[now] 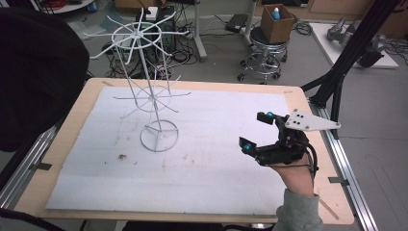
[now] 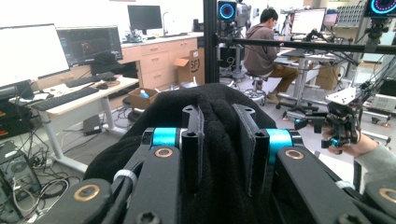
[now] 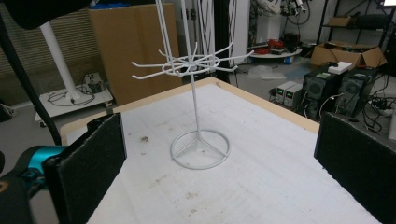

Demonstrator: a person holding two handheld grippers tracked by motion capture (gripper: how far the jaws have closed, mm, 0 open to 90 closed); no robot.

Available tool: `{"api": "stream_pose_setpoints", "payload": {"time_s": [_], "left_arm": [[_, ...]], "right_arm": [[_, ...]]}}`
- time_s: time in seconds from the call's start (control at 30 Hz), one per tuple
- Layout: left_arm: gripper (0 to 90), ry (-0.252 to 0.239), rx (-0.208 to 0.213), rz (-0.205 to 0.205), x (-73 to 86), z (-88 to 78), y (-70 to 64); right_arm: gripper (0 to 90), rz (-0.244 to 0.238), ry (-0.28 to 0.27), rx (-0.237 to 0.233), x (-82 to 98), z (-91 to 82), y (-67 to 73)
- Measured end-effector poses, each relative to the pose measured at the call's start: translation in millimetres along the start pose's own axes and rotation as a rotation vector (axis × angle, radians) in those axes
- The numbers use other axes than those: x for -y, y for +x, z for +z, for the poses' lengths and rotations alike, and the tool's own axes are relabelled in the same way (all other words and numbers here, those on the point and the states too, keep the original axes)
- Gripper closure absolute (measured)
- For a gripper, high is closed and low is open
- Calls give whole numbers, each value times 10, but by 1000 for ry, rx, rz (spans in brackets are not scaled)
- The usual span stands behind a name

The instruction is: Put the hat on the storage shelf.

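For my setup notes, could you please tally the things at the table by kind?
White wire rack: 1
Black cloth, held in the left claw: 1
White mat: 1
Claws, the right claw open above the mat: 2
Total: 5

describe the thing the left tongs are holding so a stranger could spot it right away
Start at the wooden table with its white wire rack. Above the table's left side hangs a black fuzzy fabric, pinched in the left tongs. It is the one soft, dark thing there; the rack is thin white wire.
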State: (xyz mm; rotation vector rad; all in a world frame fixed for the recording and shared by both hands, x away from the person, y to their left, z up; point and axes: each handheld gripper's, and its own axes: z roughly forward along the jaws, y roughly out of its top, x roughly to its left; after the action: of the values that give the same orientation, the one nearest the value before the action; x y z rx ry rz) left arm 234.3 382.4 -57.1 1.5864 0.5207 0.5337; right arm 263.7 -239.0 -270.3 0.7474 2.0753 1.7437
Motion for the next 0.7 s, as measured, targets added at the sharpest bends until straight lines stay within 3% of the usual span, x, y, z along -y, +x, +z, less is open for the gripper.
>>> {"api": "stream_pose_setpoints", "payload": {"time_s": [0.47,0.7], "left_arm": [[740,27,38,5,48,397,22],[740,29,53,-12,184,434,65]], "right_arm": [[13,-1,9,-2,-2,14,16],[13,-2,9,-3,-2,15,20]]}}
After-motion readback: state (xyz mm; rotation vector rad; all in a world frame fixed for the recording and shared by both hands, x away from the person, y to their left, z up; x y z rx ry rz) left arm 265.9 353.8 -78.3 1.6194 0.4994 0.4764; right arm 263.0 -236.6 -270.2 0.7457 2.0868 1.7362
